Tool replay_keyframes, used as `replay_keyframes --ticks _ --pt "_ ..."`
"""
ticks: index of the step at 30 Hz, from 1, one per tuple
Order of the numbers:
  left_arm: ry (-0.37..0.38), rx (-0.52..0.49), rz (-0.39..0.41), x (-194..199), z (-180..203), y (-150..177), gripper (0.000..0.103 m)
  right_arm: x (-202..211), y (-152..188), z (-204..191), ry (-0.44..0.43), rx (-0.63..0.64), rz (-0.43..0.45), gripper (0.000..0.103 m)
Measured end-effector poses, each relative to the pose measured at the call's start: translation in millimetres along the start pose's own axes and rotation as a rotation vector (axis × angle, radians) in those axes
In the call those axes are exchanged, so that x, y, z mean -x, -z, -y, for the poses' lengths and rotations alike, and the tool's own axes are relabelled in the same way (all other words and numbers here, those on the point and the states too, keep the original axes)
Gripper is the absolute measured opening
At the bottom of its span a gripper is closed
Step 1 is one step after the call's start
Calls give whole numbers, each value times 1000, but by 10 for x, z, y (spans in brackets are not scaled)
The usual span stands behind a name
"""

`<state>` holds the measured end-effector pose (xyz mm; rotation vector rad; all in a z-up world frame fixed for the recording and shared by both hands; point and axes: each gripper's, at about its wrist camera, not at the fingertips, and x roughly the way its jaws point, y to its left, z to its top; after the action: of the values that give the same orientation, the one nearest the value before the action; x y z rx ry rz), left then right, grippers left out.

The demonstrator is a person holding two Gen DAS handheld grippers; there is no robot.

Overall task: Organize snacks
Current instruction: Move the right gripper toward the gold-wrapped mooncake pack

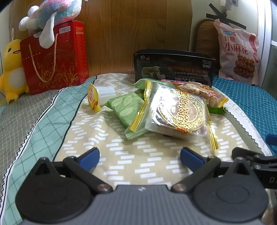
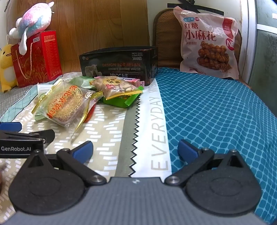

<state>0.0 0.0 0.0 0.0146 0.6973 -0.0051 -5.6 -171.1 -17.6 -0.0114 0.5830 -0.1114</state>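
A pile of snacks lies on the patterned bedcloth in front of an open black box (image 1: 173, 67) (image 2: 119, 64). In it are a clear-wrapped round pastry (image 1: 178, 112) (image 2: 65, 103), a green leaf-print packet (image 1: 126, 107), a small bag of nuts (image 1: 202, 92) (image 2: 116, 86), a pink pack (image 2: 129, 80) and a jelly cup (image 1: 102, 94) on its side. My left gripper (image 1: 140, 157) is open and empty, just short of the pastry. My right gripper (image 2: 135, 150) is open and empty over the cloth, to the right of the pile.
A red gift bag (image 1: 53, 57) (image 2: 36, 58) stands at the back left with a pastel plush (image 1: 52, 15) on it and a yellow plush (image 1: 12, 69) beside it. A large pink snack bag (image 1: 238, 52) (image 2: 207, 41) leans at the back right. A wooden board stands behind.
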Motion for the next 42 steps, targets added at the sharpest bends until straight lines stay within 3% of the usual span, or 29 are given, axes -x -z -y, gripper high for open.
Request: replay_keyframes --ticks 7,13,18,24,29,35,42 --pt "3 5 6 5 -22 2 103 22 -4 93 -43 -60 16 103" --pt "62 -50 4 81 -102 43 103 36 -29 245 -105 -168 42 103" --pt "118 -97 15 219 -173 159 103 65 -5 244 -116 -174 55 103" --pt "114 -111 41 294 -158 200 103 74 2 230 -130 -168 61 103" --pt "137 -32 100 378 -313 202 103 82 2 231 -137 -175 66 103" --pt "119 117 115 362 -536 168 103 102 3 199 -165 -137 72 103" --pt "72 144 176 439 -566 203 103 117 -111 -167 -290 77 70 103"
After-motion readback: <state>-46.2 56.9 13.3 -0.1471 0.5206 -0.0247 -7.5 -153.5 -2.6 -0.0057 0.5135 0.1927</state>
